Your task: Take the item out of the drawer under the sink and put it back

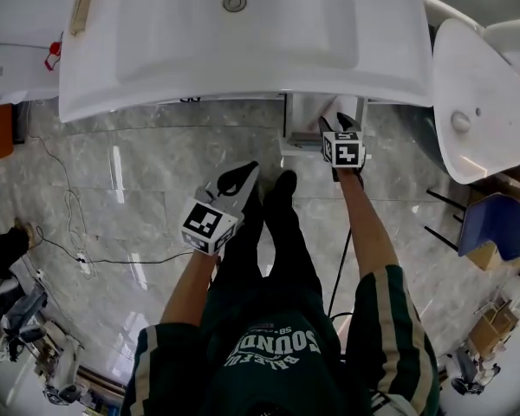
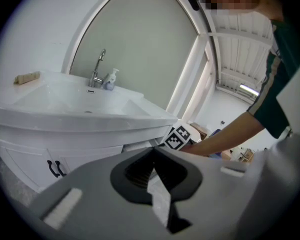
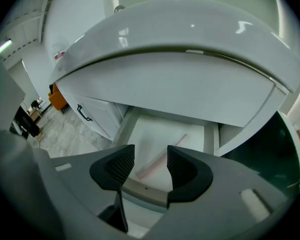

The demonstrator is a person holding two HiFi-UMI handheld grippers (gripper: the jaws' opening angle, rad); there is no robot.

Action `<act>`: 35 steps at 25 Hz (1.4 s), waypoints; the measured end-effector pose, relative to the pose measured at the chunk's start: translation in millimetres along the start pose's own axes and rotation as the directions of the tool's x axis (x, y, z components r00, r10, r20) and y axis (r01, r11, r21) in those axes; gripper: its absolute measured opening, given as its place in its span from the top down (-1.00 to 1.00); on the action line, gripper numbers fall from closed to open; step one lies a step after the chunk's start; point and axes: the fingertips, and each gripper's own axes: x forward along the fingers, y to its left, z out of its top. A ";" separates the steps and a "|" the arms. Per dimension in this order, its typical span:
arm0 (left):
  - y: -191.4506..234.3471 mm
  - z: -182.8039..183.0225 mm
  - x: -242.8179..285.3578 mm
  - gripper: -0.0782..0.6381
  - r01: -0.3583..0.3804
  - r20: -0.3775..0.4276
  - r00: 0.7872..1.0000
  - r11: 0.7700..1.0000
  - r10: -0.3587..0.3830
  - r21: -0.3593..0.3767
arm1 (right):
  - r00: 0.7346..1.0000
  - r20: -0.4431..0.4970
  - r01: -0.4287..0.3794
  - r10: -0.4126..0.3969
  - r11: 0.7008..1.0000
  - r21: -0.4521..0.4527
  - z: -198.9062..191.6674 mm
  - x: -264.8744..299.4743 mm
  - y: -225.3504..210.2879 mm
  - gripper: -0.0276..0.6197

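Under the sink point(image 3: 190, 49), a pink stick point(image 3: 159, 160) lies diagonally in the drawer point(image 3: 147, 134), beyond the wide-open right gripper point(image 3: 151, 152).

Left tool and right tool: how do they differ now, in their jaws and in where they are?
The left tool has its jaws together; the right tool has them apart. The left tool hangs over the floor, short of the cabinet; the right tool is at the open drawer, where a pink stick lies untouched. Both hold nothing.
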 end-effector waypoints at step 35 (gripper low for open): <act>34.6 -72.2 -14.0 0.64 -0.100 -0.090 0.992 0.990 0.091 -0.099 | 0.957 -0.285 0.024 -0.045 0.997 -0.078 -39.4 109.9 -22.0 0.43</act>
